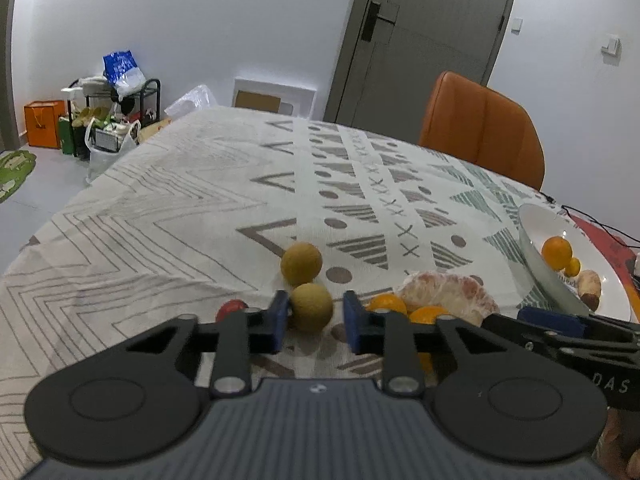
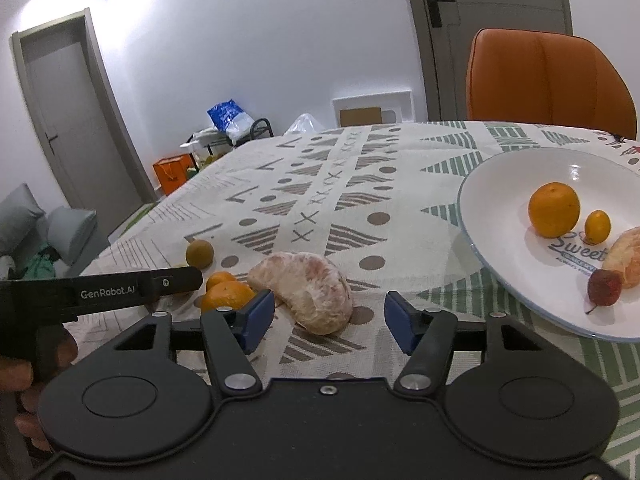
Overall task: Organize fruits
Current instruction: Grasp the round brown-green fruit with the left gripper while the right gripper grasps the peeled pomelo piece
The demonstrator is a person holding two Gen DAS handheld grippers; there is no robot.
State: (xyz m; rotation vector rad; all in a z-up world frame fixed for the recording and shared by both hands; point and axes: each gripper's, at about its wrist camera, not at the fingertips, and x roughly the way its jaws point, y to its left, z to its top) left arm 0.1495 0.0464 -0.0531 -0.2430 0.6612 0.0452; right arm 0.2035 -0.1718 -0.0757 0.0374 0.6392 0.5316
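Observation:
My left gripper [image 1: 316,322] is shut on a small tan round fruit [image 1: 311,307] on the patterned tablecloth. A second tan fruit [image 1: 301,264] lies just beyond it, and a red fruit [image 1: 231,308] sits to the left. My right gripper [image 2: 329,322] stands open around the near end of a peeled pomelo segment [image 2: 304,292]. Its left pad is close to the segment and its right pad is clearly apart. Two oranges [image 2: 227,295] lie left of the segment. The white plate [image 2: 472,220] at right holds an orange [image 2: 554,210], a kumquat [image 2: 597,227], a pomelo piece and a red fruit [image 2: 604,286].
An orange chair [image 2: 548,80] stands behind the table's far right edge. The left gripper's black finger [image 2: 120,288] crosses in from the left, with a hand [image 2: 16,368] below it. Bags and a rack [image 1: 108,120] crowd the floor past the far left edge. A cable [image 1: 600,224] runs beside the plate.

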